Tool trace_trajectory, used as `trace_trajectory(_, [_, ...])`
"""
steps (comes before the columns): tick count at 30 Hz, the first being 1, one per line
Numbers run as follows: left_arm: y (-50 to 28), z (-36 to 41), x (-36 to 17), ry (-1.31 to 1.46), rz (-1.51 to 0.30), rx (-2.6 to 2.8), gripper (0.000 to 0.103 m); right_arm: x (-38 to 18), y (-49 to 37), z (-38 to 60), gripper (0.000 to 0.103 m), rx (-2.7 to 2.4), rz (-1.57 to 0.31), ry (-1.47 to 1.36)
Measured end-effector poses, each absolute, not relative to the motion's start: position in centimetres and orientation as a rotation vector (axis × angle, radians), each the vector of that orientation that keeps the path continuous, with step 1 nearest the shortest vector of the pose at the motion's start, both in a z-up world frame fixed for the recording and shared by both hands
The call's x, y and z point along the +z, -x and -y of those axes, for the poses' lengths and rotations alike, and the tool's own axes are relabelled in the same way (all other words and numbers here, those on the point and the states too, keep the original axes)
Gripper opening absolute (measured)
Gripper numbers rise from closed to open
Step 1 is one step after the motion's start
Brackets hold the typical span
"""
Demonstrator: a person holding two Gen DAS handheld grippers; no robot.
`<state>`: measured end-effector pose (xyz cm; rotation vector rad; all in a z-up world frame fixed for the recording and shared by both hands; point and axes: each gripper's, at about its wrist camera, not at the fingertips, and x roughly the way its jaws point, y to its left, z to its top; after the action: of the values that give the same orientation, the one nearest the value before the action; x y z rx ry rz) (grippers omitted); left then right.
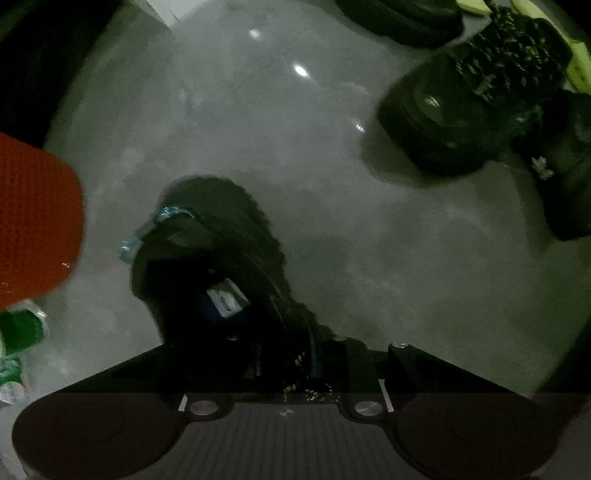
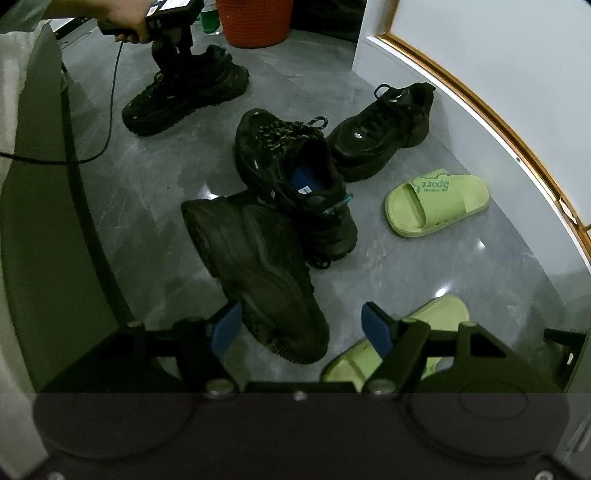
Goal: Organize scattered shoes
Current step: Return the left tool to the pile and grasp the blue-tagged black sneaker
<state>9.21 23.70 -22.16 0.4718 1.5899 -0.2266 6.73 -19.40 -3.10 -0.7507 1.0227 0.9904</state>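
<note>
A grey tiled floor [image 2: 155, 192] carries scattered black sneakers and green slippers. Near the orange basket [image 2: 255, 22], the left gripper [image 2: 173, 55] is clamped on the collar of a black sneaker [image 2: 184, 92]: pick-up is judged in hand. The right gripper [image 2: 299, 328] hangs with jaws apart over another sneaker [image 2: 258, 266]. Next, lifting and placement beside its mate are required.
</note>
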Motion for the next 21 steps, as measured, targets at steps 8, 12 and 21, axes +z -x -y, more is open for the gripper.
trace_trajectory(8, [-10.3,-13.9,-15.1,-0.746,-1.28,-0.454,0.057,-3.1,-6.7,19.5,0.07,0.988,-1.024,0.746])
trace_trajectory(12, [-8.9,-5.7,-12.5,-0.844,-1.014,-0.777,0.057,-3.0,-6.7,19.6,0.07,0.984,-1.02,0.744])
trace_trajectory(21, [-11.7,3.9,-18.8,-1.221,-0.958,-1.076,0.042,-3.1,-7.2,19.9,0.07,0.964,-1.052,0.708])
